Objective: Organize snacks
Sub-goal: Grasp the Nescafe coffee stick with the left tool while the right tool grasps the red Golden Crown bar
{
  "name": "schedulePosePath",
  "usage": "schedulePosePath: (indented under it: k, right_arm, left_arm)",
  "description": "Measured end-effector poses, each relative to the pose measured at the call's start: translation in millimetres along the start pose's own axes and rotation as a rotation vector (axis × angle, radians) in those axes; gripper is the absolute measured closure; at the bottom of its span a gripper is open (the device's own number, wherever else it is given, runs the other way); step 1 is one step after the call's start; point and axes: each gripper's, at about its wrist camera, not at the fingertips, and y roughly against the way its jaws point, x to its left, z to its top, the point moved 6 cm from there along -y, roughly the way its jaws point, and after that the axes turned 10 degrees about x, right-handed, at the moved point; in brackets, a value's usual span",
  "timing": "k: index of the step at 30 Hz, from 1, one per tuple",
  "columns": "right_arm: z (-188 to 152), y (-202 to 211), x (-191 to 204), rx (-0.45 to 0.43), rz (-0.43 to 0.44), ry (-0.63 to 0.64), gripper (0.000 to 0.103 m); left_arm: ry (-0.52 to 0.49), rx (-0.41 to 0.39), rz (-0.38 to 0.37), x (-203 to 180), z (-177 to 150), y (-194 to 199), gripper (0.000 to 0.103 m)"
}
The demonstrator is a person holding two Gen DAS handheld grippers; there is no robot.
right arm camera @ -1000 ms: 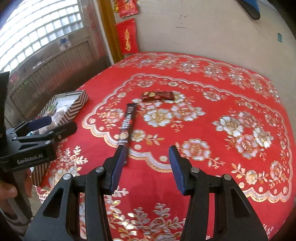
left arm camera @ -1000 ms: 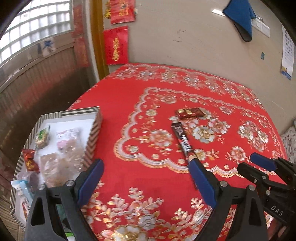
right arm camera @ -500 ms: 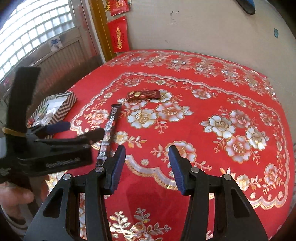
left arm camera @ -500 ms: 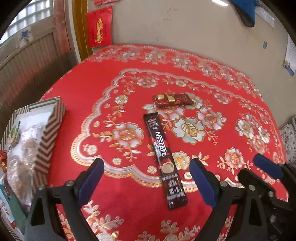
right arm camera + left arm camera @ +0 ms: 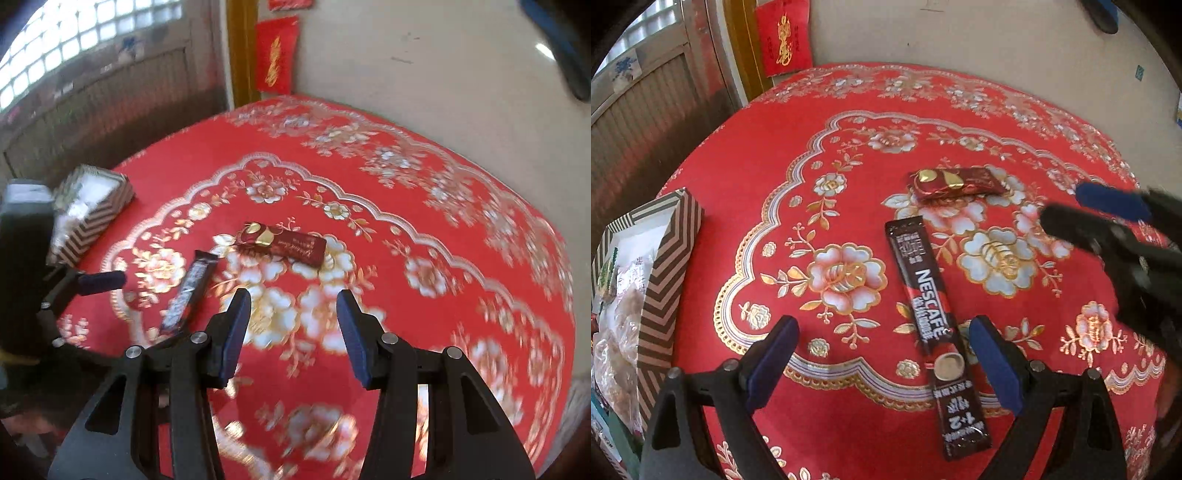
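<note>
Red floral tablecloth (image 5: 746,155) | beige wall (image 5: 960,33) | left fingers (image 5: 775,354) apart, empty | right fingers (image 5: 236,328) apart, empty

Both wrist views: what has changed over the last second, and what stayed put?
The left gripper has come in over the coffee stick, which now lies between its open fingers, untouched. The right gripper has swung toward the red candy bar, jaws part open and empty. Nothing was grasped or released. Stick, bar and the striped box at the tablecloth's left edge lie unmoved.
</note>
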Motion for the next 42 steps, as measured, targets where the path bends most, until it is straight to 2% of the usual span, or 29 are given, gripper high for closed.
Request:
schedulePosePath:
  k: [4,8,13,17,22,24,25,27,28,32,37,40,41,42]
  right_arm:
    - [22,-17,-6,0.009,0.009,0.034,0.055]
    - [57,-38,-17,-0.005,0.005,-0.009,0.055]
    - [84,-76,-26,0.065,-0.057,-0.038,0.055]
    - [69,-84,-27,0.125,-0.081,-0.012,0.055]
    - [31,-61,-15,0.171,-0.002,0.026,0.055]
    - [24,-51,-12,0.148,0.005,0.037,0.055]
    - [22,-47,-10,0.137,0.031,0.031,0.054]
    - [23,-44,-4,0.126,0.115,0.011,0.045]
    - [25,-45,-1,0.119,0.130,0.003,0.043]
    - [37,-54,20,0.091,0.107,0.025,0.043]
    - [43,-73,30,0.124,0.090,0.048,0.043]
    - [40,-72,31,0.103,0.058,0.062,0.050]
    - [40,-71,31,0.095,0.052,0.069,0.055]
    - [39,-69,32,0.088,0.053,0.070,0.064]
  left_arm:
    - [-0.008,0.000,0.008,1,0,-2,0.008]
    - [-0.003,-0.002,0.012,6,-1,-2,0.008]
    - [0.007,0.003,0.022,23,-4,-2,0.007]
    - [0.014,0.002,0.030,36,-8,0,0.006]
    - [0.032,0.004,0.021,45,-12,-1,0.007]
    - [0.042,0.004,0.020,46,-12,-1,0.007]
    - [0.048,0.006,0.020,46,-12,0,0.007]
    - [0.059,0.010,0.018,43,-12,-1,0.007]
    - [0.063,0.013,0.016,42,-14,0,0.007]
    - [0.088,0.024,0.013,39,-19,2,0.007]
    - [0.116,0.039,0.017,30,-28,5,0.007]
    - [0.123,0.048,0.037,24,-29,3,0.006]
    - [0.129,0.045,0.041,23,-29,3,0.006]
    - [0.142,0.035,0.040,23,-29,3,0.006]
